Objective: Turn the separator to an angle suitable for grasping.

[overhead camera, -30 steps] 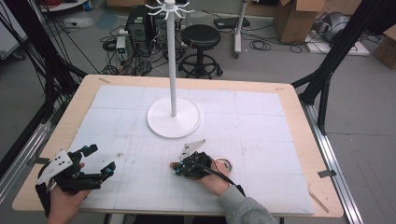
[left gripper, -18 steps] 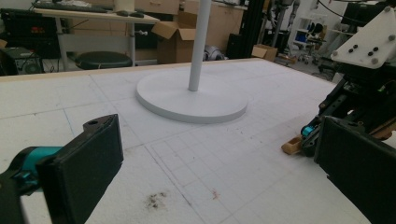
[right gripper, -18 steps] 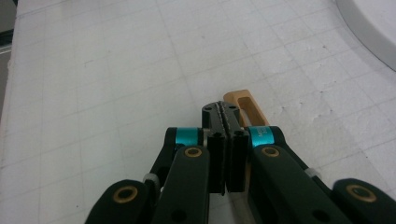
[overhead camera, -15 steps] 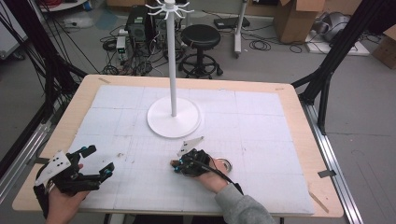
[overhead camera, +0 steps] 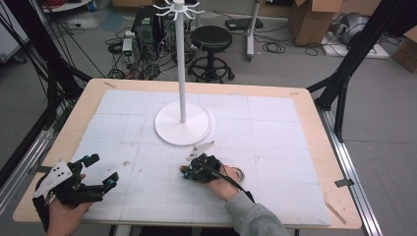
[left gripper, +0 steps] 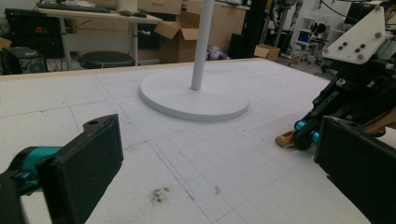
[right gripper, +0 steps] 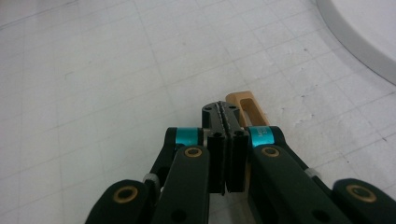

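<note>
White gridded table (overhead camera: 275,147), stand base (overhead camera: 183,129) ahead.
Right gripper (right gripper: 226,116) pinched shut, wooden piece (right gripper: 246,111) lying just beside it; left gripper (overhead camera: 101,172) gaping wide, empty. Better reopen and straddle that piece squarely.

The pale wooden table (overhead camera: 314,123) carries a matt white gridded sheet (overhead camera: 265,142), faintly scuffed. The round white stand base (overhead camera: 169,130) looks smooth plastic. Beside the right tongs' (right gripper: 226,112) matt black pads lies a smooth tan wooden slotted piece (right gripper: 246,106).
</note>
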`<action>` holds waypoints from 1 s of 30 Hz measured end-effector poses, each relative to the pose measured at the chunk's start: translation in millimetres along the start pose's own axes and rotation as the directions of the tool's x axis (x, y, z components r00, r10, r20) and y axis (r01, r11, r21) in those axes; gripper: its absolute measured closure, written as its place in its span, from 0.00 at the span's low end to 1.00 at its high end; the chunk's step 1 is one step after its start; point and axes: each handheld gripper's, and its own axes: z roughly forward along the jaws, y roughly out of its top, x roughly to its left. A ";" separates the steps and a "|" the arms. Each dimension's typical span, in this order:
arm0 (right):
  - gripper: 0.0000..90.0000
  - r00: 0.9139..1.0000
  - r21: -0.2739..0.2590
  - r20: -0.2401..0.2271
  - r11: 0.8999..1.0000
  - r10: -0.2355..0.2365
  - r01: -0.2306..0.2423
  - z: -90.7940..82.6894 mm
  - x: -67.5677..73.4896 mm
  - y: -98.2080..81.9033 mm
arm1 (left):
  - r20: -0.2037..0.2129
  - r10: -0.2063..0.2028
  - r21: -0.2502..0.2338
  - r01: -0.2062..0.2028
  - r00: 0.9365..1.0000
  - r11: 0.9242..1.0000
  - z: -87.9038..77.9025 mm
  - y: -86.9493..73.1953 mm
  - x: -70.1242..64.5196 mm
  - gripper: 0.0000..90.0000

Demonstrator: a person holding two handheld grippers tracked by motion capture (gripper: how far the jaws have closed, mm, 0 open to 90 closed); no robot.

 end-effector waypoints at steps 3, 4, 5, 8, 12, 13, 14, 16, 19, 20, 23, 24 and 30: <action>1.00 1.000 0.003 0.006 1.000 0.012 -0.012 -0.1 -0.6 0.3 | -0.001 -0.001 0.001 0.001 1.000 1.000 -0.8 0.0 -0.1 0.02; 1.00 1.000 0.001 0.004 1.000 0.013 -0.013 0.0 -0.8 0.3 | -0.001 0.002 0.003 -0.002 1.000 1.000 -0.9 0.0 0.0 0.02; 1.00 1.000 0.001 0.004 1.000 0.013 -0.013 0.0 -0.8 0.3 | -0.001 0.002 0.003 -0.002 1.000 1.000 -0.9 0.0 0.0 0.02; 1.00 1.000 0.000 0.004 1.000 0.016 -0.016 0.0 -1.0 0.3 | 0.000 0.002 0.003 -0.002 1.000 1.000 -0.7 0.0 0.0 0.02; 1.00 0.999 -0.004 -0.022 1.000 0.029 -0.029 -3.2 -0.1 0.4 | 0.002 -0.001 0.000 0.001 1.000 1.000 -0.2 -0.1 0.3 0.02; 1.00 0.999 -0.023 -0.032 0.999 0.032 -0.032 -6.6 0.9 1.5 | 0.002 -0.003 0.001 0.003 1.000 1.000 0.1 -0.2 1.0 0.02; 1.00 0.999 -0.029 -0.036 0.999 0.033 -0.034 -9.1 0.7 2.1 | 0.003 -0.001 0.002 0.001 1.000 1.000 0.3 -0.2 1.4 0.02; 1.00 0.999 -0.056 -0.038 0.998 0.035 -0.037 -15.3 -0.8 3.9 | 0.002 -0.002 0.000 0.002 1.000 1.000 0.8 -0.3 1.4 0.02; 1.00 0.998 -0.091 -0.043 0.995 0.043 -0.047 -27.8 -3.2 7.1 | 0.005 0.000 0.003 0.000 1.000 1.000 1.2 -0.4 1.1 0.02; 1.00 0.998 -0.104 -0.045 0.994 0.037 -0.041 -32.2 -4.3 8.3 | 0.005 -0.001 0.004 0.001 1.000 1.000 1.3 -0.5 1.0 0.02; 1.00 0.998 -0.130 -0.049 0.991 0.034 -0.040 -41.1 -5.9 10.2 | 0.005 -0.002 0.004 0.002 1.000 1.000 1.2 -0.6 0.9 0.02; 0.98 0.999 -0.160 -0.045 0.987 0.022 -0.029 -49.0 -8.4 10.8 | 0.004 0.000 0.004 0.000 1.000 1.000 0.7 -0.4 1.1 0.02; 0.88 0.999 -0.180 -0.044 0.984 -0.012 0.004 -65.7 -14.1 8.0 | 0.003 -0.004 0.001 0.004 1.000 1.000 1.1 -0.1 1.8 0.02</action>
